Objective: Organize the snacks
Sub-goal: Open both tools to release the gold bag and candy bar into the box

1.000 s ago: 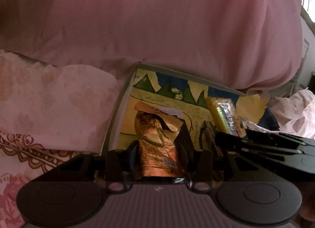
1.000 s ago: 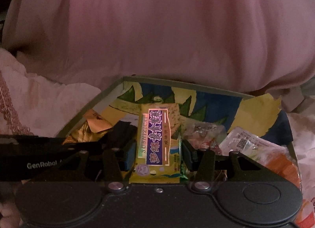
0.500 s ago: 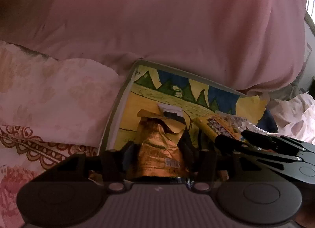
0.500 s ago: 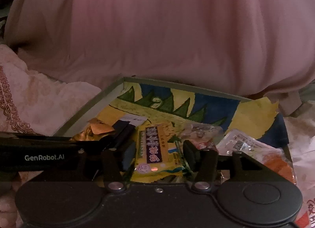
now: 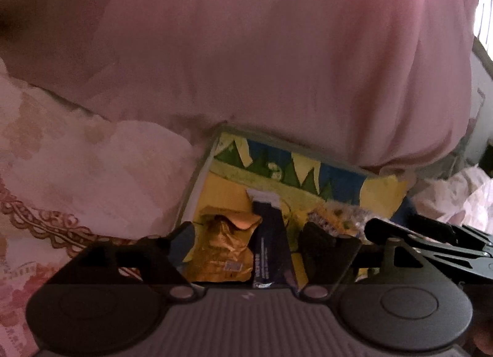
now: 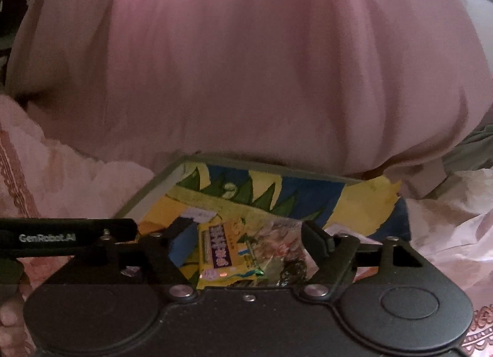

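Opening, both grippers have released their packets since a second ago: left gripper [image 5: 246, 240] over the crinkled orange foil packet [image 5: 222, 255], right gripper [image 6: 246, 240] over the yellow printed packet [image 6: 225, 252], both lying at 6 o'clock in the colourful shallow box [image 6: 154, 190].

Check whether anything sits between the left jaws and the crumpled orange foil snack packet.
Nothing visible does. The orange foil packet lies in the painted box between the opening jaws of the left gripper, beside a dark blue packet.

My left gripper [image 5: 248, 244] tilts downward with its jaws opening, the pads clear of anything between them. My right gripper [image 6: 249, 244] tilts down the same way just beside it, jaws opening too, nothing clamped. Each one's arm crosses the other's view.
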{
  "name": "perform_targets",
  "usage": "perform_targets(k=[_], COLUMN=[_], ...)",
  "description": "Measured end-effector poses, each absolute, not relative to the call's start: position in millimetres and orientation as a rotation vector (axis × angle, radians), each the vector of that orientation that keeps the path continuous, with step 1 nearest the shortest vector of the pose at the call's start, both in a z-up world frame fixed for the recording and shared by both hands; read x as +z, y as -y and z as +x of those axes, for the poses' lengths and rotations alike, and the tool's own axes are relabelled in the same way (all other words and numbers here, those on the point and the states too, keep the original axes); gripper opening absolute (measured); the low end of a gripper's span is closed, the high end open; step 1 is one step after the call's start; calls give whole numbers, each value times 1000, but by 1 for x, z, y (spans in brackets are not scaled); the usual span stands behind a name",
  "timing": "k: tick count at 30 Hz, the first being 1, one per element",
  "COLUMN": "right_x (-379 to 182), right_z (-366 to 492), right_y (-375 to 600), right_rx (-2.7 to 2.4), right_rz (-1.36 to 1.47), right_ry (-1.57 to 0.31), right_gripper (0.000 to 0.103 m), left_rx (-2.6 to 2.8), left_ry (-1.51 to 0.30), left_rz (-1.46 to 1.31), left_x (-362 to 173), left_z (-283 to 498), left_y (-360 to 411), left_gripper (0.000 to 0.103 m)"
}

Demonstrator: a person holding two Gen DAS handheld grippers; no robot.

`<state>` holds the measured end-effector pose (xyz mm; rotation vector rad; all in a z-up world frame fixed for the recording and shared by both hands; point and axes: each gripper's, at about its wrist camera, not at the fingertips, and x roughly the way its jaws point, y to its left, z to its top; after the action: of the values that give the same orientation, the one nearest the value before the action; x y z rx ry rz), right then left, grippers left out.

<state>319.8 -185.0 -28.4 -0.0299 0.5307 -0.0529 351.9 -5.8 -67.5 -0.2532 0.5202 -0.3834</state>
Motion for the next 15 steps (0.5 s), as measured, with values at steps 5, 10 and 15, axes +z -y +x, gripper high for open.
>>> perform_targets(k=[5,10,15], right_x=[-7,15,35], right_z=[298,269,236], right_y=[186,186,187], right_rx=[-60,-75,-90], right_rz=[13,28,69], right_ry=[-488,-435,-405], right_gripper=[90,99,102], left_rx=[-342,-316,-289], left_ry=[-463,-398,-347], left_rz=[-291,-267,-207], left_x=[-51,-33,-21], left_z=[329,298,261], left_y=[-8,-18,-27], left_gripper=[97,102,103])
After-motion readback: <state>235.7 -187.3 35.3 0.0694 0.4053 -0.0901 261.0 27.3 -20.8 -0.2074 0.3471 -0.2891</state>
